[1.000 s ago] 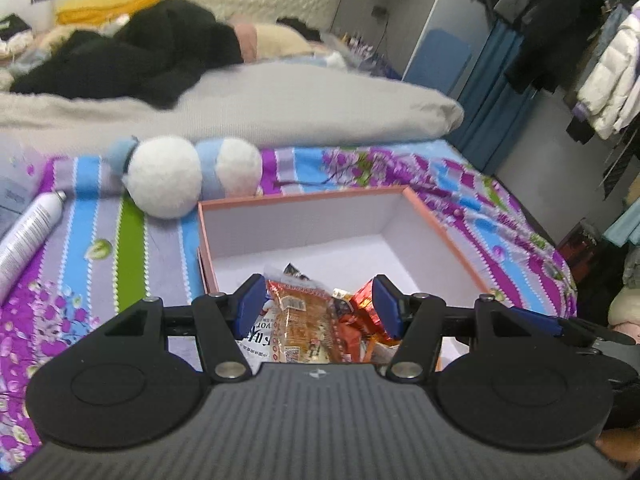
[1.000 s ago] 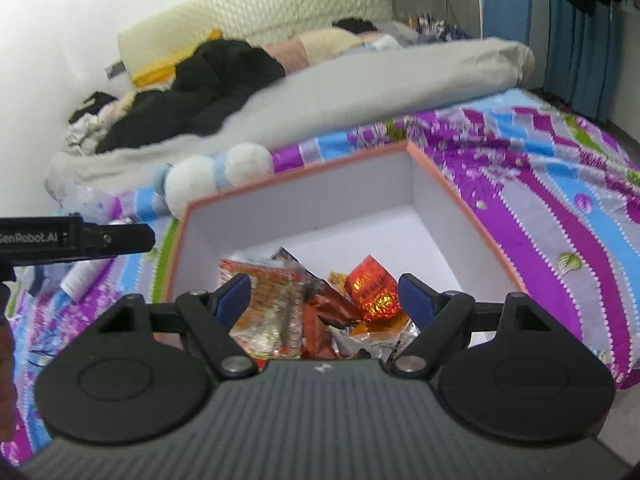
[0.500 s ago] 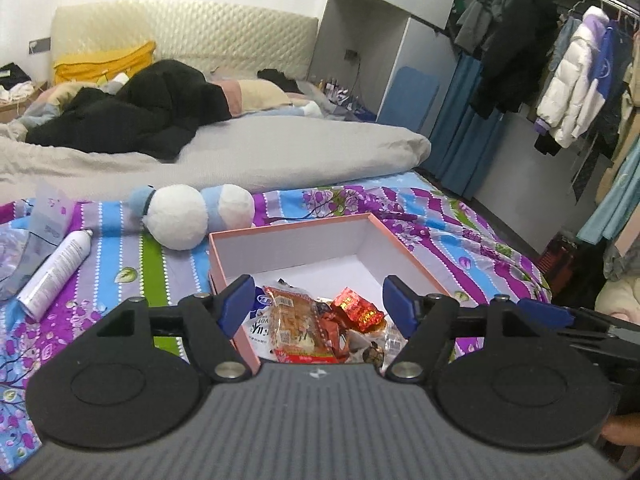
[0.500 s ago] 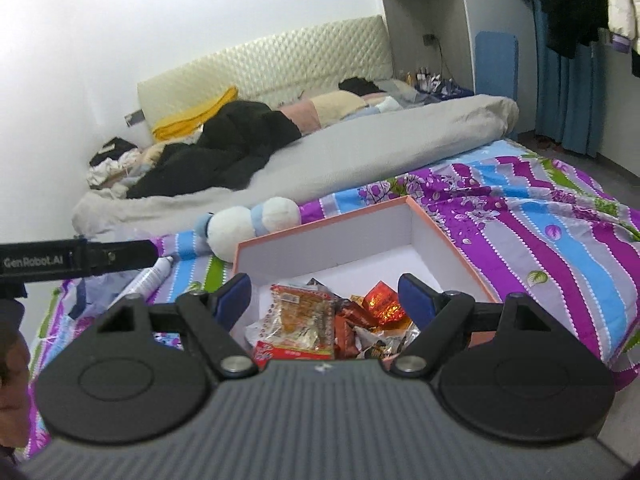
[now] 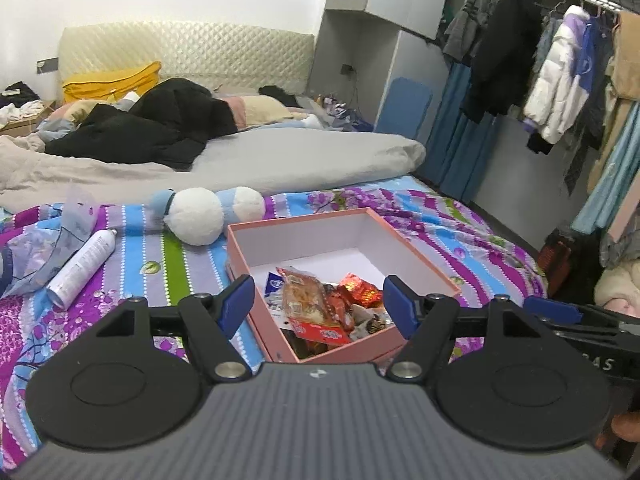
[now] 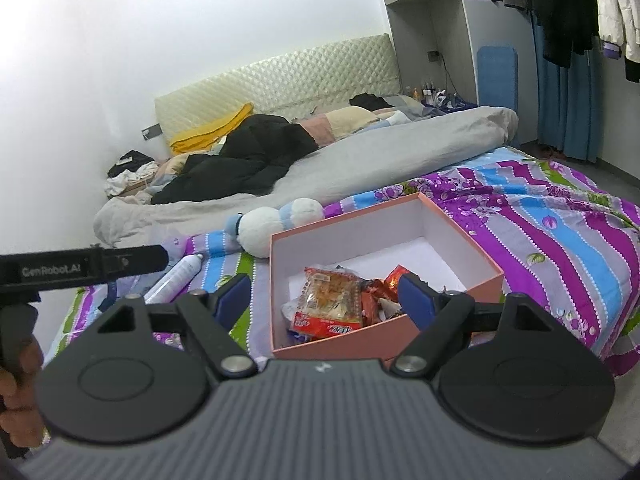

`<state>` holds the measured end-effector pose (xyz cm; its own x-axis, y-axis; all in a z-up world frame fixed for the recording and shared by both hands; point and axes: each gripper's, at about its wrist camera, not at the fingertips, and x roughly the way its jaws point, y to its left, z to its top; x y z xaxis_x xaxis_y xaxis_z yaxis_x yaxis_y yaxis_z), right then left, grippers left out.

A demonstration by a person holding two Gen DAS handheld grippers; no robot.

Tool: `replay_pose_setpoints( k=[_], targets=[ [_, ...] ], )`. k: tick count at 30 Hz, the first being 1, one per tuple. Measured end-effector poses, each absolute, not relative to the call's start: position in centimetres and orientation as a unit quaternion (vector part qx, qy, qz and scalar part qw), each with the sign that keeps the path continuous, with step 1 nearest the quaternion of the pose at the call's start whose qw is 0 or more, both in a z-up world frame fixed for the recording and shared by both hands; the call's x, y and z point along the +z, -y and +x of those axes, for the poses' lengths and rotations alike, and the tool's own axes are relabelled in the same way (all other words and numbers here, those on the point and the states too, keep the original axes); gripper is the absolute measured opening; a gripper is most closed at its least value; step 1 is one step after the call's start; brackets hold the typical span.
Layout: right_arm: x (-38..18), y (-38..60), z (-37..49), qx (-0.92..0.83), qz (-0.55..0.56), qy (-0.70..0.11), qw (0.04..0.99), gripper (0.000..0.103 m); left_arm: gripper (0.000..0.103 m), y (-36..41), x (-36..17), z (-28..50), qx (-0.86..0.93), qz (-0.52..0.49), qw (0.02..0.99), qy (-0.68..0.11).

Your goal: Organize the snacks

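Observation:
A pink open box (image 5: 344,218) with a white inside sits on the striped bedspread; it also shows in the right wrist view (image 6: 486,280). Several snack packets (image 5: 316,304) lie piled in its near corner, among them a clear cracker pack (image 6: 332,300) and a red foil pack (image 5: 360,290). My left gripper (image 5: 318,304) is open and empty, held back above the box's near edge. My right gripper (image 6: 322,300) is open and empty, also pulled back above the box. The left gripper's body (image 6: 80,268) shows at the left of the right wrist view.
A blue and white plush toy (image 5: 200,214) lies just beyond the box. A white spray can (image 5: 82,268) and a crumpled plastic bag (image 5: 44,248) lie to the left. A grey duvet (image 5: 280,156) and dark clothes cover the far bed. Hanging clothes (image 5: 560,88) stand at the right.
Both grippers have pulled back and up from the box, so the box looks smaller and farther. The left jaws have opened wider. The snacks stay in the box.

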<state>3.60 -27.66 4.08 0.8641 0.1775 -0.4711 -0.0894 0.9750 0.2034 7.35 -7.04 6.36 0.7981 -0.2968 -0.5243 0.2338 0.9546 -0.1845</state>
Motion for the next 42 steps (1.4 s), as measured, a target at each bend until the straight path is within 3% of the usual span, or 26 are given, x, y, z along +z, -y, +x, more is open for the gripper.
replay_pose_setpoints(
  k=[9, 11, 12, 13, 19, 21, 42],
  targets=[
    [3.7, 27.3, 1.7, 0.069, 0.082, -0.25, 0.962, 0.082, 0.075, 7.0, 6.3, 5.9, -0.143, -0.046, 0.948, -0.281],
    [3.7, 27.2, 1.3, 0.069, 0.08, -0.246, 0.964, 0.082, 0.082, 7.1, 6.7, 5.3, -0.146, -0.043, 0.95, -0.272],
    [3.7, 27.2, 1.1, 0.066, 0.079, -0.245, 0.964, 0.082, 0.092, 7.2, 6.7, 4.9, -0.143, -0.039, 0.952, -0.269],
    [3.7, 27.2, 0.9, 0.064, 0.079, -0.244, 0.964, 0.082, 0.095, 7.3, 6.7, 4.5, -0.139, -0.036, 0.953, -0.265],
    [3.9, 27.2, -0.1, 0.059, 0.073, -0.236, 0.967, 0.083, 0.103, 7.0, 6.2, 3.3, -0.133, -0.034, 0.953, -0.271],
    [3.9, 27.1, -0.3, 0.063, 0.073, -0.234, 0.967, 0.09, 0.103, 6.6, 6.0, 3.2, -0.13, -0.039, 0.951, -0.277],
    [3.3, 26.2, -1.1, 0.049, 0.079, -0.225, 0.97, 0.091, 0.103, 5.2, 4.5, 3.0, -0.112, -0.063, 0.941, -0.314]
  ],
)
